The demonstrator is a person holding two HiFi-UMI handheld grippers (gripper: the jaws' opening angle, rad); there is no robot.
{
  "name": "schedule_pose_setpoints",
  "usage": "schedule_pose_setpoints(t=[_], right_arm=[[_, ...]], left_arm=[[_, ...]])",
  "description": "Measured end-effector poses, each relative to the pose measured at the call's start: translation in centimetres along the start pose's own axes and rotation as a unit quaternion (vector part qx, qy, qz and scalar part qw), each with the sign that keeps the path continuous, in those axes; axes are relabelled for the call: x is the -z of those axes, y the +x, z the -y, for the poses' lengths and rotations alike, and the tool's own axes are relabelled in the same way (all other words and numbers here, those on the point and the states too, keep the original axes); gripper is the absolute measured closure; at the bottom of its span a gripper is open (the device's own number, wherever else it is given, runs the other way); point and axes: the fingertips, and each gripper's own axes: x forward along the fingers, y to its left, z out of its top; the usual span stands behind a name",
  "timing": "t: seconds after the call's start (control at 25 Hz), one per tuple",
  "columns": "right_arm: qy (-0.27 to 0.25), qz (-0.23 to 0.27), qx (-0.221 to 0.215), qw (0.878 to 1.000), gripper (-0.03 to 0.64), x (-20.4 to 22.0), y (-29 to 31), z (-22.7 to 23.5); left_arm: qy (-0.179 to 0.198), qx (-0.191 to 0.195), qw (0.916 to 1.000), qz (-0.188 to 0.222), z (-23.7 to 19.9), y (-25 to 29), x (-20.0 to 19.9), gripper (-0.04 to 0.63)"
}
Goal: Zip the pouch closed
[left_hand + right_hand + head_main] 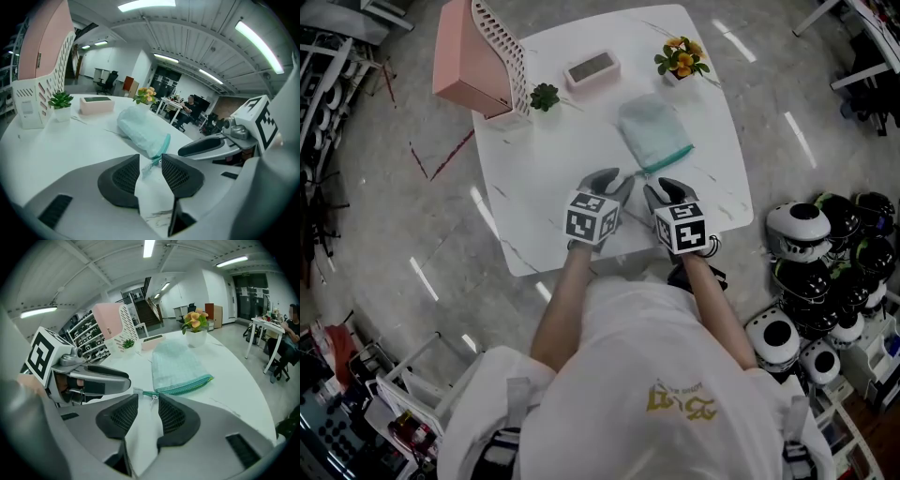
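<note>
Narrowly parted and empty, the left gripper [151, 158] and right gripper [148, 397] bracket the mint-green mesh pouch's [652, 127] lower-left corner, its teal zipper [185, 386] running toward frame right.

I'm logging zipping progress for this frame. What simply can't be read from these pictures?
- Whether the zip teeth of the pouch are meshed: too fine in the right gripper view, too small in the head view.
- What the pouch holds: its fabric hides that in every view.
- The face of the pink device: too small in the head view.
</note>
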Motion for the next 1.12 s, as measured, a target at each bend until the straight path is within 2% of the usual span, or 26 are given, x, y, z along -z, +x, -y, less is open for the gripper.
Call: schedule_pose_setpoints(t=[0.56,1.12], right_arm=[[0.001,-0.063,-0.009,0.998,0.486,1.9,3.3,0.7],[-0.051,-0.072,0.007,0.996,0.525,2.0,4.2,1.1]], left_arm=[[0.073,0.023,0.9948,-0.067,0.0,3.1,1.4,0.432],[0.127,0.032,0.9872,-0.091,0.7,4.6,1.8,0.448]])
